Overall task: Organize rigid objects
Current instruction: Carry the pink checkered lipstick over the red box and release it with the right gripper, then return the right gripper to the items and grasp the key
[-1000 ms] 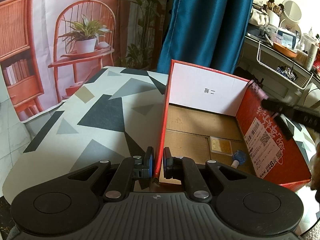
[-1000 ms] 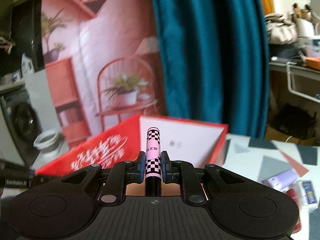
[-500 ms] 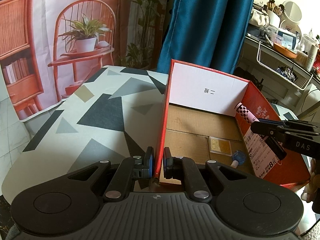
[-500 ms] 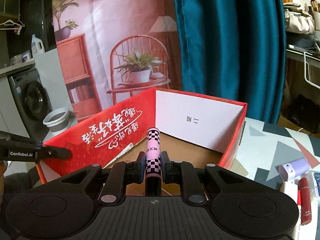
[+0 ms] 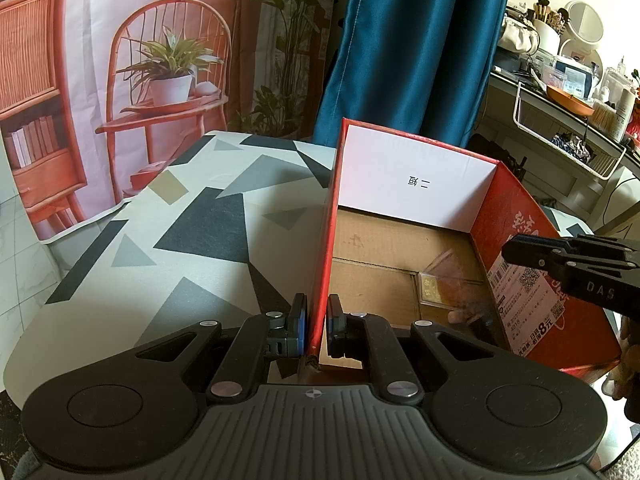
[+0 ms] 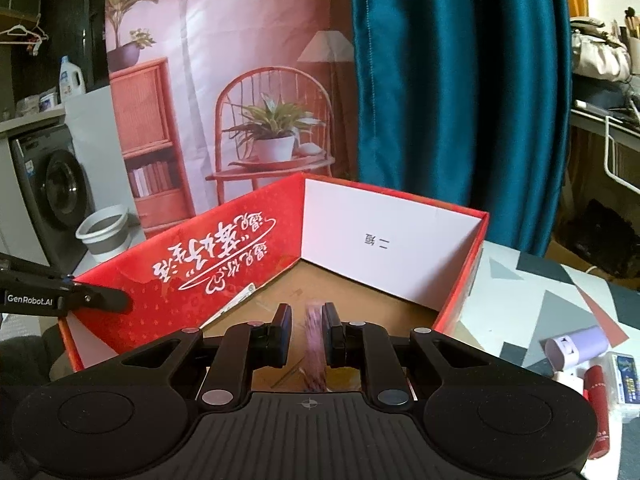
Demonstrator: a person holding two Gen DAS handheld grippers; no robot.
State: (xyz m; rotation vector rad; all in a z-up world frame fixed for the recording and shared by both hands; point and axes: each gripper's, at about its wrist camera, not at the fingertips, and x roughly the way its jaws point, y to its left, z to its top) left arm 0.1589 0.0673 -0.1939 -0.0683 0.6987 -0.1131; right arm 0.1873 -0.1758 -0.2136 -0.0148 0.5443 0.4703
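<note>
A red cardboard box with a brown floor stands open on the patterned table. My left gripper is shut on the box's left wall, near its front corner. My right gripper is open over the box. The pink checkered tube shows as a motion-blurred streak between its fingers, free of the pads and dropping. In the left wrist view the tube is a blur near the box floor, by a gold packet. The right gripper shows there at the right.
On the table right of the box lie a lilac cylinder, a red tube and a clear case with a blue label. A washing machine and a grey bucket stand beyond the box's left.
My right gripper has moved over the box and opened, and the pink checkered tube has dropped out of it toward the box floor. My left gripper has kept its hold on the box wall.
</note>
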